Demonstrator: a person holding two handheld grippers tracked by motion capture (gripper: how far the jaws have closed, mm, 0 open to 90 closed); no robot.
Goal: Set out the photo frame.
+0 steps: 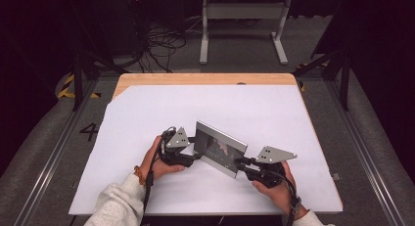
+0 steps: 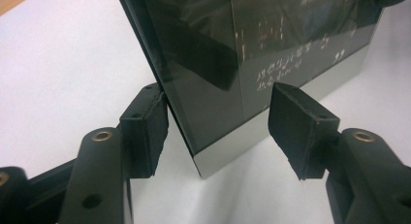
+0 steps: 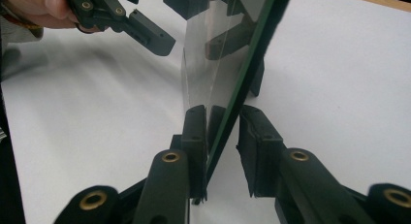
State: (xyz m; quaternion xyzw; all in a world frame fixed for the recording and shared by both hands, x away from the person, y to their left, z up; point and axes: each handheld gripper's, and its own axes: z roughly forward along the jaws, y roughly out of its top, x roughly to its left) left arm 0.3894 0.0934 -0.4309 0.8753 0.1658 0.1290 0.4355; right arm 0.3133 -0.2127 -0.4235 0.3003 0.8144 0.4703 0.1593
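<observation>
A white sheet (image 1: 147, 138) covers the table, and a dark glass panel (image 1: 220, 148) stands on edge at its middle. The right gripper (image 3: 224, 136) pinches the panel's end. The left gripper (image 2: 218, 132) straddles the opposite corner, jaws parted, one pad touching.

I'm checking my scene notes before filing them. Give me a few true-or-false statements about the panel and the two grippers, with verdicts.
1. The dark glass panel stands on edge on the white sheet. True.
2. The right gripper has the panel's edge between its jaws. True.
3. The left gripper clamps the panel with both pads. False: one pad sits at the panel's edge, the other stands clear.
4. The panel lies flat. False: it is upright.
</observation>
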